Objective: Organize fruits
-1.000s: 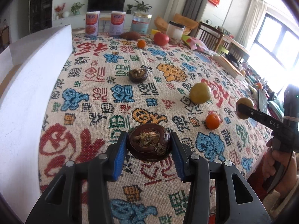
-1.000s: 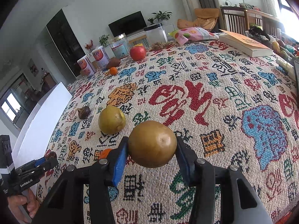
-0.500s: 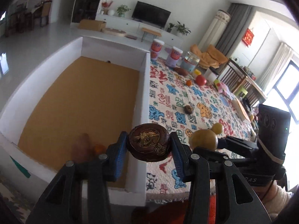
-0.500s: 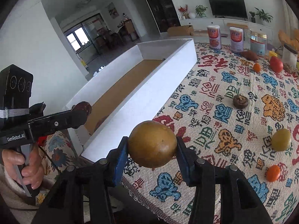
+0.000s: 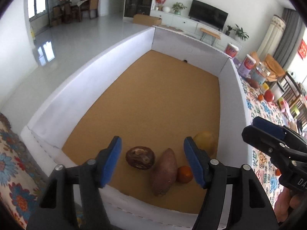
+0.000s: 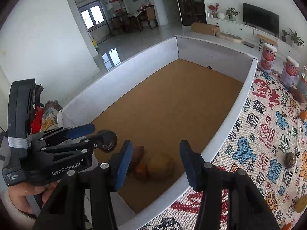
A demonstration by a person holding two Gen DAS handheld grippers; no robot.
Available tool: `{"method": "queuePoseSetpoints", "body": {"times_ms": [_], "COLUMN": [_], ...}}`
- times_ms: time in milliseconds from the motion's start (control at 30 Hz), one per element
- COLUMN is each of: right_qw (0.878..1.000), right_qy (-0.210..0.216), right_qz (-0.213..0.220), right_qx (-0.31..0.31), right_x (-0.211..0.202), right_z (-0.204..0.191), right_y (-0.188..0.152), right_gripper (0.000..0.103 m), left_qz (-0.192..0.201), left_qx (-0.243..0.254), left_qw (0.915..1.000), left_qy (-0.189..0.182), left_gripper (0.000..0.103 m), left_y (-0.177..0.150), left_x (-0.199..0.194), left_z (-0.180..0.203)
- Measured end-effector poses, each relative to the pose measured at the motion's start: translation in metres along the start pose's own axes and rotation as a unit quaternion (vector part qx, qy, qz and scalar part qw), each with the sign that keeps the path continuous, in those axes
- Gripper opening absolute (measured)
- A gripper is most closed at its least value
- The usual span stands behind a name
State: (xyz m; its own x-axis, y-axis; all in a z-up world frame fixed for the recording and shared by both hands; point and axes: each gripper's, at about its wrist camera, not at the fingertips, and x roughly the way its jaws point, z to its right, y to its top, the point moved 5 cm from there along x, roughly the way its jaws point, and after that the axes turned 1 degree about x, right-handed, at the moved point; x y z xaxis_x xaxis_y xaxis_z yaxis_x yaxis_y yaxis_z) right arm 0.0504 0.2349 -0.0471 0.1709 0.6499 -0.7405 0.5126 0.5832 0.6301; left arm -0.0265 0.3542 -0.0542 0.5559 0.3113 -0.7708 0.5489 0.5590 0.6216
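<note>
Both grippers hang over the near end of the white-walled box, which has a brown cardboard floor. The left gripper has its blue pads spread wide with nothing between them; below it on the box floor lies the dark wrinkled fruit. Just beside that lies a reddish sweet potato, with a small orange fruit touching its right side. The right gripper is likewise spread apart and empty, and under it rests the round yellow-brown fruit, close to the box's right wall. On the patterned cloth to the right of the box, more fruit waits: another dark wrinkled one, and 2 tall cans stand farther back.
</note>
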Motion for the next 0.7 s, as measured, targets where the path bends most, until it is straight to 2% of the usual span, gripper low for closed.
{"method": "queuePoseSetpoints", "body": {"times_ms": [33, 133, 200, 267, 367, 500, 567, 633, 700], "right_qw": [1.000, 0.996, 0.991, 0.986, 0.975, 0.945, 0.923, 0.902, 0.887], "right_qy": [-0.001, -0.018, -0.047, -0.091, -0.165, -0.271, -0.319, -0.359, -0.382], "right_qz": [0.023, 0.083, 0.114, 0.129, 0.135, 0.137, 0.137, 0.128, 0.110], "right_qx": [0.012, 0.037, 0.044, 0.049, 0.064, 0.123, 0.166, 0.203, 0.236], "right_x": [-0.012, -0.049, -0.073, -0.092, -0.121, -0.164, -0.185, -0.200, -0.209], "right_z": [0.007, 0.035, 0.058, 0.085, 0.132, 0.216, 0.266, 0.306, 0.338], "right_y": [0.003, 0.003, -0.011, -0.032, -0.076, -0.143, -0.176, -0.208, -0.241], "right_gripper": [0.059, 0.069, 0.076, 0.077, 0.079, 0.088, 0.088, 0.088, 0.088], "left_qz": [0.013, 0.042, 0.049, 0.046, 0.023, -0.006, -0.015, -0.022, -0.028], "left_qx": [0.004, 0.034, 0.061, 0.091, 0.148, 0.203, 0.219, 0.223, 0.224], "left_qw": [0.9999, 0.9981, 0.9952, 0.9894, 0.9731, 0.9562, 0.9556, 0.9587, 0.9601], "left_qy": [-0.003, -0.030, -0.060, -0.104, -0.175, -0.211, -0.197, -0.175, -0.164], "left_gripper": [0.082, 0.084, 0.086, 0.088, 0.091, 0.091, 0.091, 0.091, 0.091], "left_y": [0.003, 0.006, 0.001, -0.010, -0.034, -0.074, -0.087, -0.097, -0.100], "left_x": [-0.005, -0.019, -0.028, -0.033, -0.034, -0.009, 0.016, 0.037, 0.055], "left_z": [0.007, 0.040, 0.070, 0.109, 0.172, 0.246, 0.276, 0.294, 0.305]}}
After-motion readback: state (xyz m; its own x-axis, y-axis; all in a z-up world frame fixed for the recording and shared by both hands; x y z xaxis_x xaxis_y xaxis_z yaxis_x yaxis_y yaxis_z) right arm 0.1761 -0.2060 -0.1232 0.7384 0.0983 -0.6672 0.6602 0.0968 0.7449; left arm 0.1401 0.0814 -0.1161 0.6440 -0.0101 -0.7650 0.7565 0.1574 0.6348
